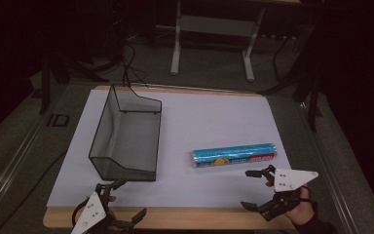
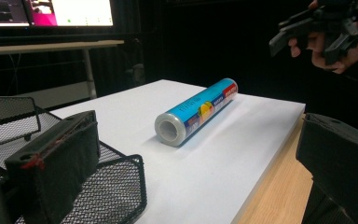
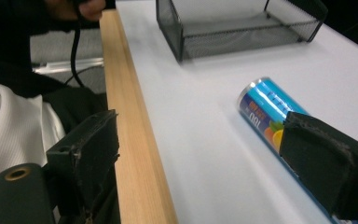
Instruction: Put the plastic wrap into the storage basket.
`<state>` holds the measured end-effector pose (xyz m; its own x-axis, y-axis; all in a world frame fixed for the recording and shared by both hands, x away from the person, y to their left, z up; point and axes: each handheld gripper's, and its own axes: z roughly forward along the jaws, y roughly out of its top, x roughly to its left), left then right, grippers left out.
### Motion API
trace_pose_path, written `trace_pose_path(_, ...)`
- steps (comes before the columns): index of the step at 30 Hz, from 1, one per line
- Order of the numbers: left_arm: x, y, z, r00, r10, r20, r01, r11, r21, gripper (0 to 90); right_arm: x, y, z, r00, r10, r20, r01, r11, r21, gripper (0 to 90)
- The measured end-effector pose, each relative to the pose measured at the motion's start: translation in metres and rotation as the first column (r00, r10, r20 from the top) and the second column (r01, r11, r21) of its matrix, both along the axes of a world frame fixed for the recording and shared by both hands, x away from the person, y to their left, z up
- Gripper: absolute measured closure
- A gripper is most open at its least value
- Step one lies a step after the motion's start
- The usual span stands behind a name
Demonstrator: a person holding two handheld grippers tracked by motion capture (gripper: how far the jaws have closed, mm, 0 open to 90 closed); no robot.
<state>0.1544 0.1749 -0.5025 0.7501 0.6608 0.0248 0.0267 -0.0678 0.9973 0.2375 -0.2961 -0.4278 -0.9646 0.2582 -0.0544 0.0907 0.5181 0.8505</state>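
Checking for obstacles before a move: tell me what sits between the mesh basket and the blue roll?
Nothing: in the high view, bare white tabletop separates the mesh basket from the blue roll.

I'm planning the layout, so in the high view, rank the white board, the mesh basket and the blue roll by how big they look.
1. white board, by far the largest.
2. mesh basket, plainly bigger than the roll.
3. blue roll, smallest.
All three sit at a similar distance from the camera, so the order seems reliable.
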Motion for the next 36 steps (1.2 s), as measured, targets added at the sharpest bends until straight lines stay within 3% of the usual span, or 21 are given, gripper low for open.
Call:
trace_pose_path(4,0.0,0.0,0.0,1.0,0.003,0.002,-0.003,1.0,0.003,0.2,0.009,0.006,-0.001,0.9996,0.012,-0.025,-0.014,0.998,-0.063,11.7)
trace_pose_path(11,-0.001,0.001,0.0,1.0,0.002,0.003,-0.002,1.0,0.004,0.2,0.016,0.016,-0.002,0.9981,0.056,0.027,-0.051,0.984,-0.169,11.9)
trace_pose_path(14,-0.001,0.001,0.0,1.0,-0.001,0.003,0.001,1.0,0.004,0.2,0.02,0.019,-0.004,0.9967,0.077,0.026,-0.071,0.976,-0.205,13.6)
trace_pose_path(17,-0.001,0.001,0.0,1.0,-0.003,0.004,0.003,1.0,0.006,0.2,0.024,0.021,-0.006,0.9952,0.093,0.032,-0.081,0.963,-0.255,14.6)
trace_pose_path(20,-0.001,0.001,0.0,1.0,-0.003,0.003,0.003,1.0,0.005,0.2,0.029,0.023,-0.006,0.9945,0.101,0.026,-0.088,0.943,-0.32,14.8)
trace_pose_path(23,-0.001,0.001,0.0,1.0,-0.004,0.002,0.004,1.0,0.003,0.2,0.037,0.025,-0.005,0.9991,0.042,0.001,-0.038,0.916,-0.399,11.3)
trace_pose_path(26,0.0,0.001,0.0,1.0,-0.004,-0.003,0.004,1.0,0.001,0.2,0.044,0.025,-0.003,0.9993,0.015,-0.034,-0.027,0.917,-0.398,10.1)
trace_pose_path(28,0.0,0.001,0.0,1.0,-0.005,-0.004,0.005,1.0,0.001,0.2,0.048,0.026,-0.002,0.9999,-0.001,-0.015,-0.005,0.917,-0.399,10.1)
trace_pose_path(30,0.0,0.001,0.0,1.0,-0.006,-0.002,0.006,1.0,0.0,0.2,0.052,0.028,-0.002,0.9996,-0.024,-0.013,0.017,0.907,-0.42,9.9)
trace_pose_path(36,0.0,0.002,0.0,1.0,-0.006,-0.005,0.006,1.0,-0.001,0.2,0.061,0.033,-0.008,0.9995,-0.007,-0.031,-0.009,0.881,-0.472,9.3)
